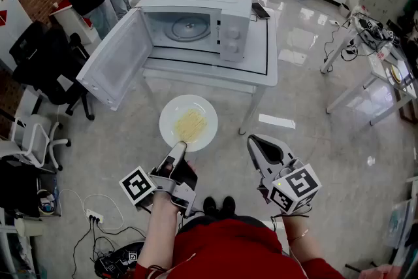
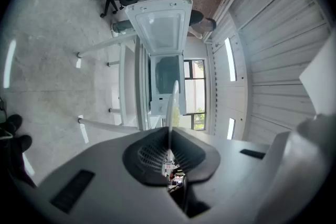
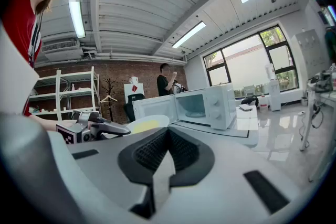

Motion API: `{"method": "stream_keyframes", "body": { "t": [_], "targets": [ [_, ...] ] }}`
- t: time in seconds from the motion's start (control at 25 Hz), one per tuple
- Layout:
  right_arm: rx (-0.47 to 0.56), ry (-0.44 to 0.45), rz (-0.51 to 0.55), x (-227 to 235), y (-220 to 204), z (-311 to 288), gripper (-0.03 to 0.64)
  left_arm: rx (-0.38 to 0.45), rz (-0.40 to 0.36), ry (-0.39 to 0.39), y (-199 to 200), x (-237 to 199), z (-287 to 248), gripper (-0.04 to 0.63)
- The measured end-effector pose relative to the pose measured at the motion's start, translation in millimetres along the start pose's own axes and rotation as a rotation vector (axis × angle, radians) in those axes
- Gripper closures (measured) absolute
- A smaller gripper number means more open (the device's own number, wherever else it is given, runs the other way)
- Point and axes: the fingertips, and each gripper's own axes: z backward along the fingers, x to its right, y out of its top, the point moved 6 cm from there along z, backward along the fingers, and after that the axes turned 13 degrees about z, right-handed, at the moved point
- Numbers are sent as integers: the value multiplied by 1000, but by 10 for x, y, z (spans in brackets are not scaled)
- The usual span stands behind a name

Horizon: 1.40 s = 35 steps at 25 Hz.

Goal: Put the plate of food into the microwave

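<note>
Holding a round, shallow white plate (image 1: 206, 109) level and face up, with a loose heap of pale yellow noodles (image 1: 189, 125) on its middle and bare white rim all round. Pinched at the near rim by the left gripper (image 1: 179, 148), with both jaws closed tight on the thin edge. Hanging in the air above the floor (image 1: 313, 140), just near of the white table (image 1: 260, 65) and clear of it. Round, so alike in every direction; stretched somewhat from near to far only in the noodle heap. Facing, on the far side, the white microwave (image 1: 225, 0) on that table, with its door (image 1: 114, 59) swung out to the near left and its mouth turned toward the plate. Carrying nothing in the right gripper (image 1: 255, 142), just right of the plate and apart from it, with jaws brought together.
</note>
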Motion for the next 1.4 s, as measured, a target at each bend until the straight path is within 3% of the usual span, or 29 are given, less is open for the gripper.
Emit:
{"method": "stream_keyframes", "body": {
  "t": [0.96, 1.4],
  "targets": [
    [6, 35, -21, 29, -24, -86, 601, 5, 6, 10, 53, -34, -56, 575],
    [0, 0, -16, 48, 26, -321, 601, -15, -24, 6, 291, 49, -161, 575]
  ]
}}
